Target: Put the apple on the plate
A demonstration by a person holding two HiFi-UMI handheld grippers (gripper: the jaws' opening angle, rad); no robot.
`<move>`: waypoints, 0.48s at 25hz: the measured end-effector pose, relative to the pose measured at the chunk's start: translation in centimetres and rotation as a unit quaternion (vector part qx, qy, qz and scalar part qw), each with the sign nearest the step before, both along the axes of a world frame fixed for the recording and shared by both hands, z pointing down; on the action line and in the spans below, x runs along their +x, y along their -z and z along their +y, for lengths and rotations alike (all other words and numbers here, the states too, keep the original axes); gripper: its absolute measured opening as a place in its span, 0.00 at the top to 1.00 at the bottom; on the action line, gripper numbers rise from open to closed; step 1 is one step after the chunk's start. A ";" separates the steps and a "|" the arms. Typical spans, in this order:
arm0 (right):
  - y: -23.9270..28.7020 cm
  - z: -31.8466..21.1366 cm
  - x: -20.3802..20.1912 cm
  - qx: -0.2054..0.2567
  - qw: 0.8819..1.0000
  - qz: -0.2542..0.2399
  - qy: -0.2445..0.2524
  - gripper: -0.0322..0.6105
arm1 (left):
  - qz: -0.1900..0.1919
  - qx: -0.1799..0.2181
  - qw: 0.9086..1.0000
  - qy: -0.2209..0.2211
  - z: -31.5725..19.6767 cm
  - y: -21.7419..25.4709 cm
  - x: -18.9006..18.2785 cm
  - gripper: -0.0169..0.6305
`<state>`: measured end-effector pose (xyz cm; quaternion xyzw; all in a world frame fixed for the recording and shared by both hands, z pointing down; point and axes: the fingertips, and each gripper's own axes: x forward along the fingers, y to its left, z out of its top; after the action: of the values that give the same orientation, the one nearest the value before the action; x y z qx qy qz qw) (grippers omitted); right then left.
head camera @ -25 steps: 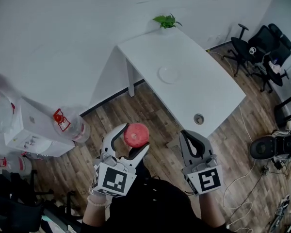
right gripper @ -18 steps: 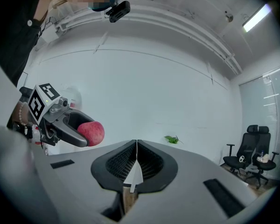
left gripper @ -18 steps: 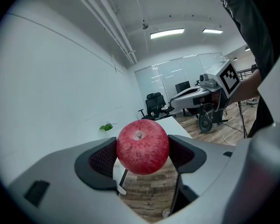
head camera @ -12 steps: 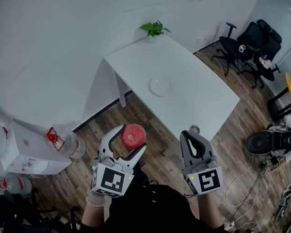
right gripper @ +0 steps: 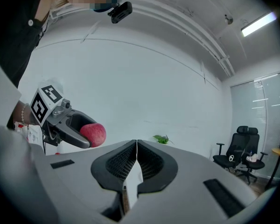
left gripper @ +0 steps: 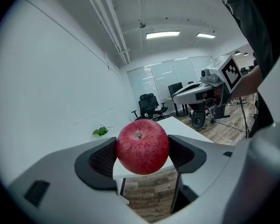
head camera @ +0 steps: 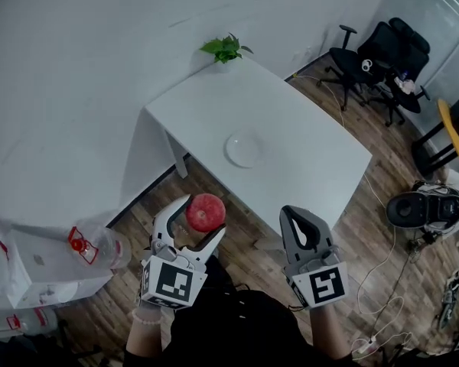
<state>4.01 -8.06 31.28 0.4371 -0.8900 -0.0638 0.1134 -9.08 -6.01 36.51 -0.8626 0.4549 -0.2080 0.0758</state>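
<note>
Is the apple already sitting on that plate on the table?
No, the apple is clamped in the left gripper, short of the white table where the plate lies.

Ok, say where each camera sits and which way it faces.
Head view: on the head, steeply down at table and plate; left gripper, right gripper, torso show.
Left gripper view: on that gripper, facing the table past the held apple; right gripper, sleeve show.
Right gripper view: on that gripper, facing the wall past shut jaws; left gripper, arm show.
All three share the apple.
</note>
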 end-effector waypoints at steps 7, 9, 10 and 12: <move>0.0 -4.4 -1.7 0.000 1.000 -0.002 -0.023 0.89 | 0.004 -0.001 1.000 -0.025 -5.6 0.2 -1.8 0.43; -0.4 -5.5 -2.1 -0.005 0.999 0.002 -0.033 0.89 | 0.004 -0.001 0.999 -0.032 -7.0 0.1 -2.3 0.43; -0.5 -6.1 -2.3 -0.006 0.999 0.003 -0.037 0.89 | 0.004 0.000 0.999 -0.035 -7.7 0.1 -2.6 0.43; -0.3 -7.2 -2.7 0.000 0.999 0.000 -0.043 0.89 | 0.002 0.000 0.999 -0.043 -8.9 0.1 -3.0 0.43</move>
<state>1.28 -15.24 31.56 0.4748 -0.8705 -0.0587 0.1156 -12.12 -14.95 36.38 -0.8819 0.4175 -0.2024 0.0838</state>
